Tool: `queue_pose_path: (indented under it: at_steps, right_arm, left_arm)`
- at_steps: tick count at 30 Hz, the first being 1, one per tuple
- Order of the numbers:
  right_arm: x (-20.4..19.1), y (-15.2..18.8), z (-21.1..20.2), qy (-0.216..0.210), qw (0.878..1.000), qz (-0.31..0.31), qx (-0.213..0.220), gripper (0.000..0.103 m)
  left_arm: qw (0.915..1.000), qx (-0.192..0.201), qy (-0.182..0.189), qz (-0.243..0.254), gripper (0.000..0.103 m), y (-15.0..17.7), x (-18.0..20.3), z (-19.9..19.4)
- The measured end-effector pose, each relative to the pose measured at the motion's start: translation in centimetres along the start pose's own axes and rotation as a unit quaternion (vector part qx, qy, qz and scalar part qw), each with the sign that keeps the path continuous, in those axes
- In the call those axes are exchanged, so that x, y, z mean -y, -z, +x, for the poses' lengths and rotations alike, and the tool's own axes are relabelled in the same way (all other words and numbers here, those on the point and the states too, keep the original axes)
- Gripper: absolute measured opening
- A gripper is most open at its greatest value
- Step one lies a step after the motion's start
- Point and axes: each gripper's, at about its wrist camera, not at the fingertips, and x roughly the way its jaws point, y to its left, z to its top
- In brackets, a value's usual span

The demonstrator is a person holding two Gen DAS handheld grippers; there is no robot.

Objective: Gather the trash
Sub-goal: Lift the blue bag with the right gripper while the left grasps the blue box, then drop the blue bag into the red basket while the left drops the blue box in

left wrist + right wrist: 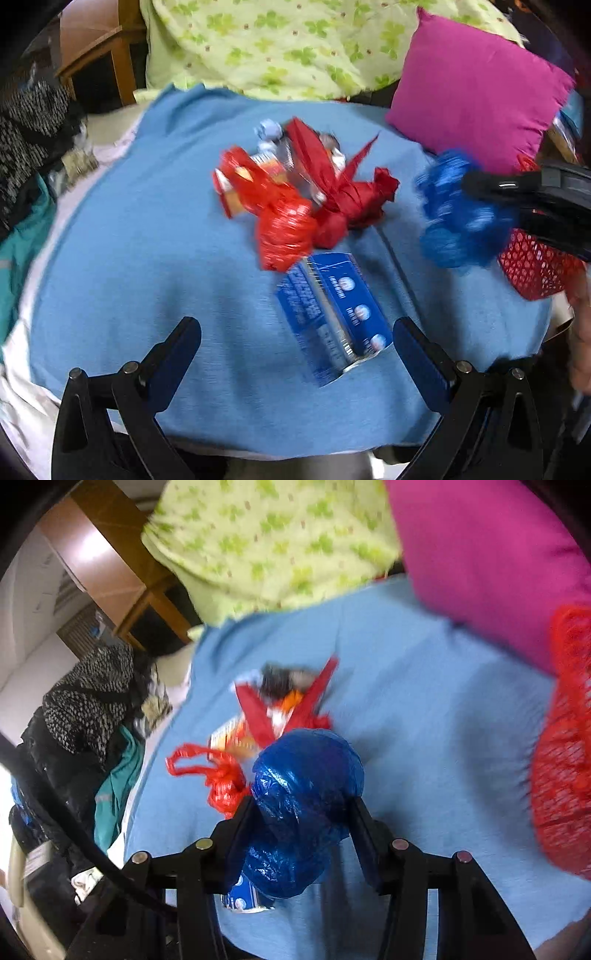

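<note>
1. Both wrist views have a tool in the foreground: the left tool point(297, 338) stands released with its blue-padded fingers wide apart, and the right tool point(301, 821) is clenched on a crumpled blue plastic bag point(303, 812).
2. That blue plastic bag bulges out above and below the right tool's fingers, which press on it from both sides; in the left view it shows as a blurred blue bundle point(458, 218) at the tip of the right tool point(517, 206).
3. Between the left tool's open fingers, nearer the right one and untouched, lies a flattened blue carton point(332, 314) on the blue blanket point(129, 258).
4. Just beyond the carton sits a heap of trash: a knotted red plastic bag point(284, 225), a darker red wrapper point(347, 199) and some silver-and-orange packets point(273, 162), all touching one another.
5. From the right view the same red plastic bag point(221, 779) lies just left of the held blue one, its loop handle spread on the blanket.
6. A red mesh basket point(535, 269) stands at the right edge, behind the right tool.
7. A magenta pillow point(476, 85) and a green clover-print quilt point(280, 44) lie at the far end of the bed.
8. Dark clothes point(85, 709) are piled off the blanket's left side.
</note>
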Motion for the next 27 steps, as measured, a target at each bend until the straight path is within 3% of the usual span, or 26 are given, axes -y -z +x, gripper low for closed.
queue_pose_path:
  at_steps: [3,10,11,13,15,18,27]
  right_arm:
    - [0.4,0.1,-3.0,0.014,0.999,-0.005,0.033,0.054]
    - [1.5,0.9,-8.1,0.036,0.994,-0.015,0.104,0.054]
    - [1.6,1.1,-8.6,0.040,0.993,-0.015,0.112,0.054]
    - [2.2,1.4,-9.7,0.049,0.991,-0.015,0.126,0.054]
    - [2.9,1.8,-10.8,0.051,0.989,-0.010,0.142,0.054]
    - [4.0,2.0,-12.4,0.054,0.985,-0.002,0.163,0.054]
    - [8.5,3.3,-18.0,0.071,0.971,0.038,0.223,0.054]
  left_arm:
    - [0.9996,-0.020,-0.017,-0.014,0.103,-0.6,0.9,1.9]
    - [0.9979,-0.022,-0.059,-0.015,0.101,-1.1,2.6,3.7]
    - [0.9979,-0.023,-0.059,-0.015,0.098,-1.0,2.6,3.9]
    - [0.9984,-0.026,-0.048,-0.013,0.074,-0.7,2.2,4.2]
    - [0.9986,-0.035,-0.037,-0.012,0.059,-0.4,2.0,4.3]
    - [0.9993,-0.015,-0.033,0.010,0.050,-0.1,2.0,3.5]
    - [0.9983,0.023,-0.012,0.053,0.046,1.3,0.9,1.3]
